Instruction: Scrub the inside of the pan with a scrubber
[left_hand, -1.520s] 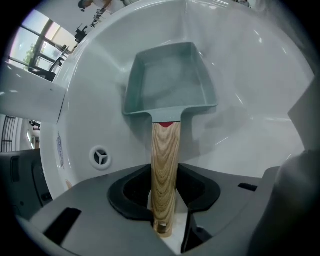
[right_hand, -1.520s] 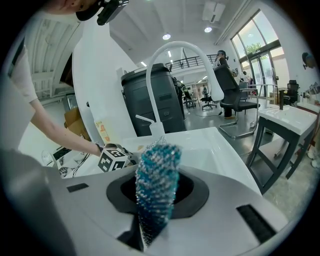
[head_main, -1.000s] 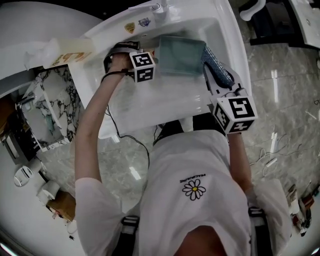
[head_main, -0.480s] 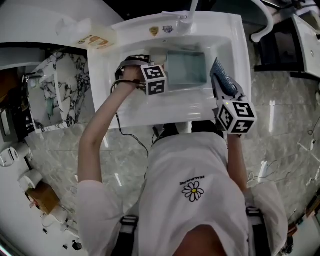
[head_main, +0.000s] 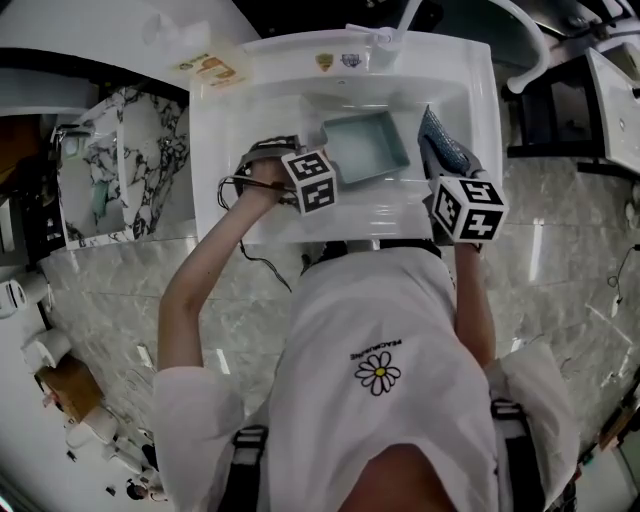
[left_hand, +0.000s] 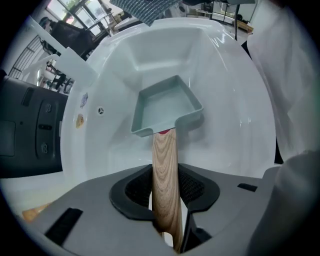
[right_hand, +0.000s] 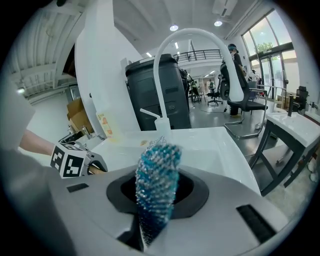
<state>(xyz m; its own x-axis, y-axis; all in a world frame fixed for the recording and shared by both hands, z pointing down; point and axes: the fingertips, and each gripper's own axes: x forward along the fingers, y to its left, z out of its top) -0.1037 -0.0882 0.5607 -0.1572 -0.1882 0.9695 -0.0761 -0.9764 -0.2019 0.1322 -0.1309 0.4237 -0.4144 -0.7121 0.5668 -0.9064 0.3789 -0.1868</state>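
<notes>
In a white sink (head_main: 470, 110), seen from the head view, a square pan (head_main: 366, 147) lies inside the basin, slightly left of the middle. The pan is shallow and straight-walled, a pale grey-green, with a bare, smooth interior and a long handle of light, streaky wood. The left gripper (left_hand: 165, 200) has that handle clamped between its dark ribbed pads, the jaws partly apart around the wood, and they have just been closing a little tighter on it. The left gripper view alone shows the wood grain, a small red piece where the handle meets the pan, and the pan tilted towards the basin's far wall; whether it touches the basin floor cannot be told. The right gripper (right_hand: 155, 205) has its jaws closed on a scrubber (right_hand: 156, 175), a blue, glittering mesh pad standing up from between them. The head view places the scrubber by the sink's right rim, beside the pan and apart from it. Only the right gripper view shows the tall arched white faucet (right_hand: 195, 45) and a bright room with office chairs behind. Only the head view shows the person's white T-shirt (head_main: 385, 340) with its daisy print.
</notes>
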